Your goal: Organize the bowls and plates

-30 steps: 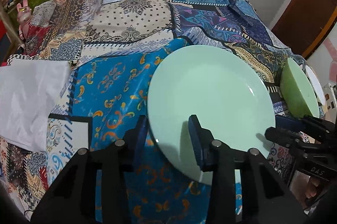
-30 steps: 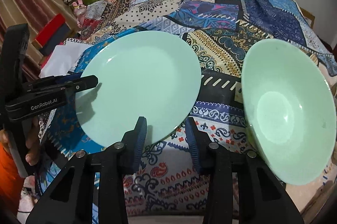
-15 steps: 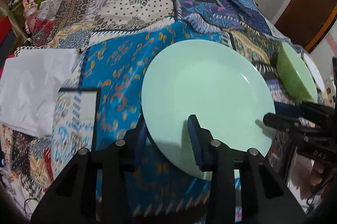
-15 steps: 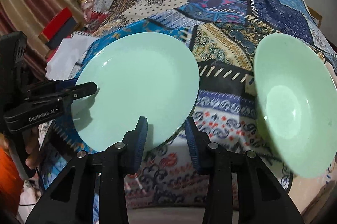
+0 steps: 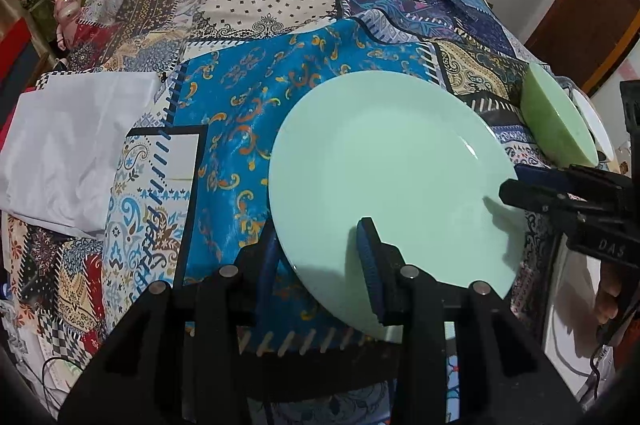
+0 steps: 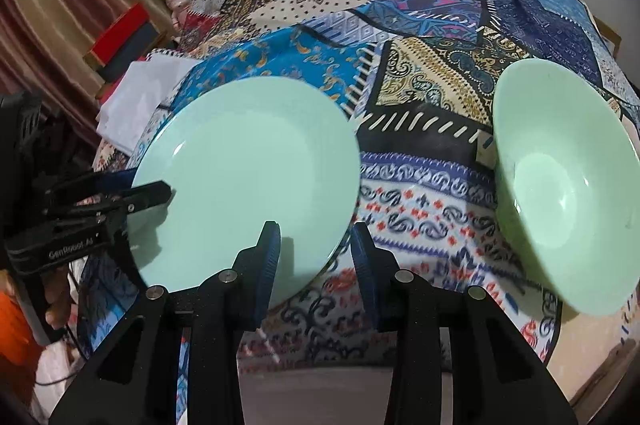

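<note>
Since a second ago the plate (image 5: pixel 384 169), gripped at its rim by both the left hand-held gripper (image 5: pixel 320 261) and the right hand-held gripper (image 6: pixel 316 257), has shifted sideways over the patchwork-covered worktop (image 5: pixel 240 97), while one bowl (image 6: pixel 560 181) sits nearby.

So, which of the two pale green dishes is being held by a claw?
The flat plate: the left claw and right claw grip its rim. The deep bowl sits apart, untouched.
</note>
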The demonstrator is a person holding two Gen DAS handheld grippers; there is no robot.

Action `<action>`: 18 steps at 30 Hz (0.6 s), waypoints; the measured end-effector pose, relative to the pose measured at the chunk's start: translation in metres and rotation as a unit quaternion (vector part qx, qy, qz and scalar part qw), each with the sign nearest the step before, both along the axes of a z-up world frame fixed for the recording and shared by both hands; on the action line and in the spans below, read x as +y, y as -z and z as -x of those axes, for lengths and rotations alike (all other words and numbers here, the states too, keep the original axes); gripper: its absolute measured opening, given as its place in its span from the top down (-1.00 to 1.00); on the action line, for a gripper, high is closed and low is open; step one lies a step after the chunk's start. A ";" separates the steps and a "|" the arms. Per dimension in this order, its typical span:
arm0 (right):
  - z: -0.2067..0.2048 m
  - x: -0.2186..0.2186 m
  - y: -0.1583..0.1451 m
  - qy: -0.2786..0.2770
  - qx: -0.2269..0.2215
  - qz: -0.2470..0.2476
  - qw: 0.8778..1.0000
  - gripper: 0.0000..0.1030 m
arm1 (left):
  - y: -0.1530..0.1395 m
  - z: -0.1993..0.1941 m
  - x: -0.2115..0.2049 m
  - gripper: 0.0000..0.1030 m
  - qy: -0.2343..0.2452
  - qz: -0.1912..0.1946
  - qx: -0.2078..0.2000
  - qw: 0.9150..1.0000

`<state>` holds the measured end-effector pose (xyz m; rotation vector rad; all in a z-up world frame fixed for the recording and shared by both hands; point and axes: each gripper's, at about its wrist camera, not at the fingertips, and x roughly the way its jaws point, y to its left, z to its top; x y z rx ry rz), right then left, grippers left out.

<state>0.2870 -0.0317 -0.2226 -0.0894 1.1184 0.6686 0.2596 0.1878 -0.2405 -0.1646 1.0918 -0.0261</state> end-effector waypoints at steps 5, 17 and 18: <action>-0.009 0.005 0.005 -0.004 0.001 0.001 1.000 0.35 | 0.003 -0.005 0.000 0.25 0.009 0.000 -0.010 1.000; -0.004 0.005 0.003 -0.014 -0.015 0.014 1.000 0.52 | -0.004 0.005 -0.003 0.25 0.007 0.002 -0.017 1.000; -0.001 0.005 0.002 -0.014 -0.019 0.016 1.000 0.52 | -0.006 0.008 -0.004 0.25 0.006 0.003 -0.017 1.000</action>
